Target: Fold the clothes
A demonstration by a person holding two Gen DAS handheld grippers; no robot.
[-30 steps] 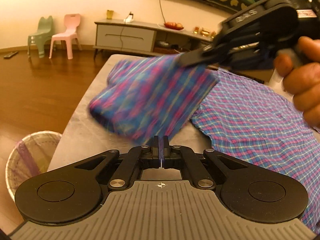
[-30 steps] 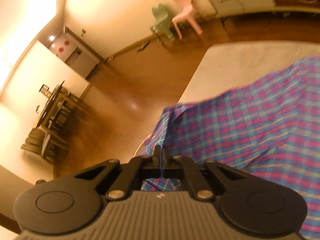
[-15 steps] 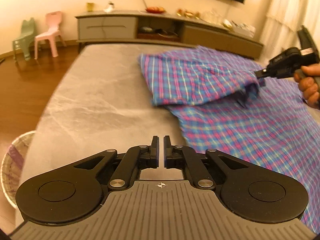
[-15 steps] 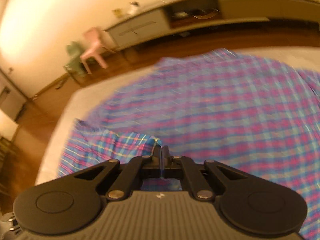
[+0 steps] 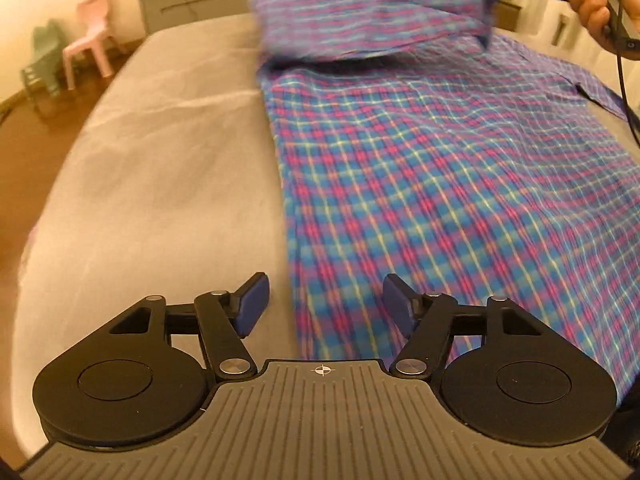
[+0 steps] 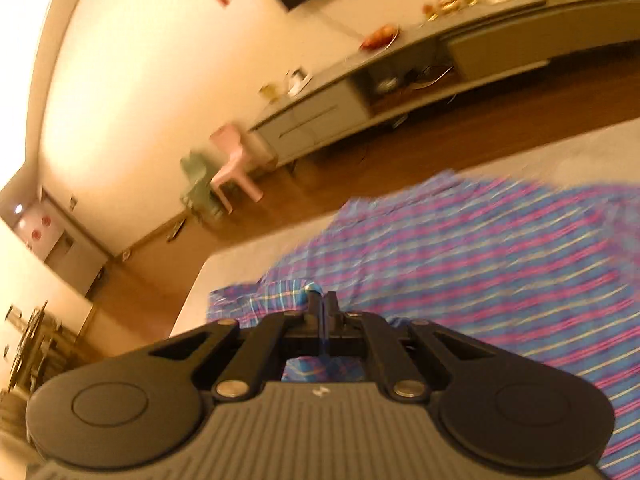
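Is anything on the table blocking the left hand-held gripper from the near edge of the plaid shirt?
Nothing visible does. The open left hand-held gripper already straddles the near side edge of the blue-and-pink plaid cotton shirt, with only bare grey marble-look tabletop beside it.

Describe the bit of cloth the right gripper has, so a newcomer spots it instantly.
Start at the grey table and the plaid shirt spread over it. At its far end one flap is lifted and folded back over the body, pinched by the right gripper; the rest lies flat.
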